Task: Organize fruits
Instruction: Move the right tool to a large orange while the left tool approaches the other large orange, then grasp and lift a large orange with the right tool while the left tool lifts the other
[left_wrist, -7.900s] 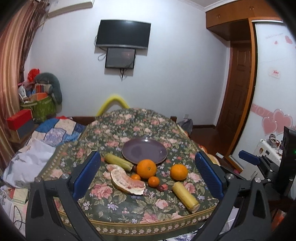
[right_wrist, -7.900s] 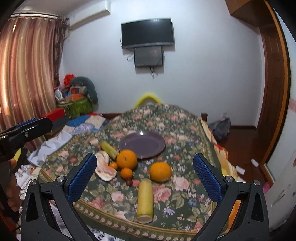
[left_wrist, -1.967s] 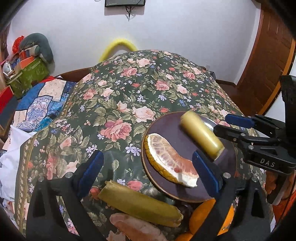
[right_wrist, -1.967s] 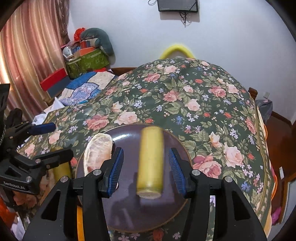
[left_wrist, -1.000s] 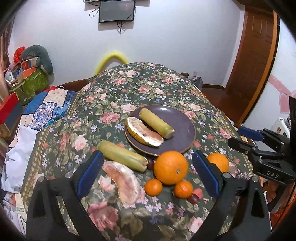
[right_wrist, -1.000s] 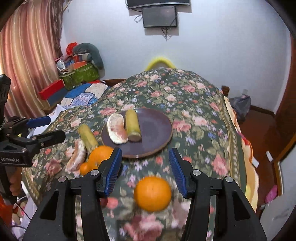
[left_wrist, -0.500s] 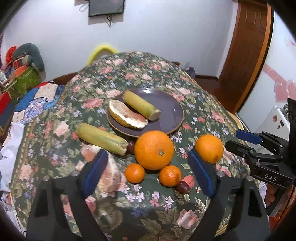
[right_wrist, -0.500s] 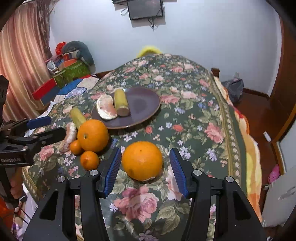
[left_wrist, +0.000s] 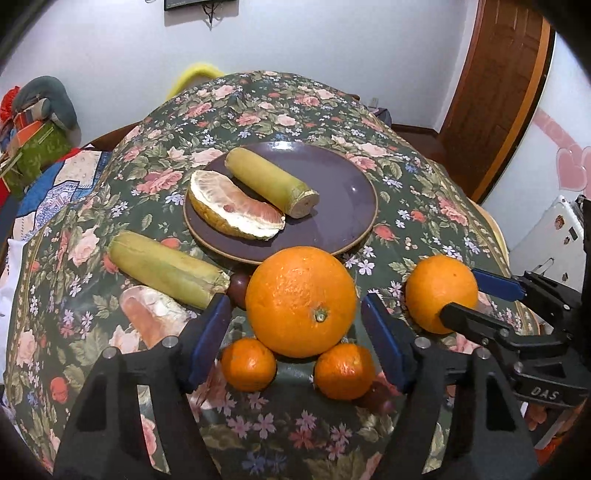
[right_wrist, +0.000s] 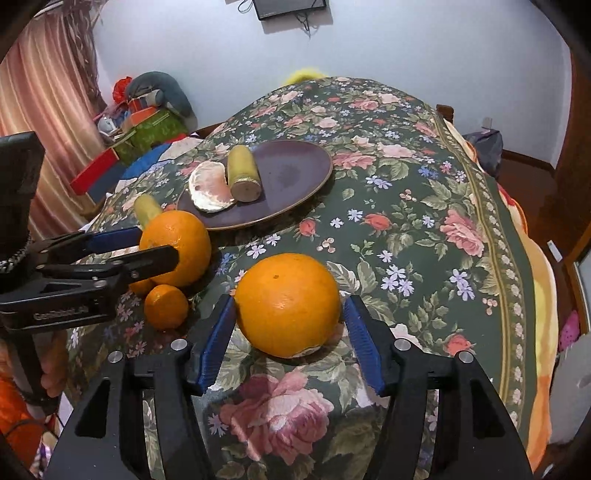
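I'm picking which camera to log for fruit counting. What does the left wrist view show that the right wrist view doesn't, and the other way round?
Only the left wrist view shows the second pomelo piece lying on the cloth, both small mandarins in full and a dark red fruit behind the left claw.

Only the right wrist view shows the striped curtain.

Both show the plate holding a pomelo segment and a cane piece, and each open claw, the right included, straddling a big orange.
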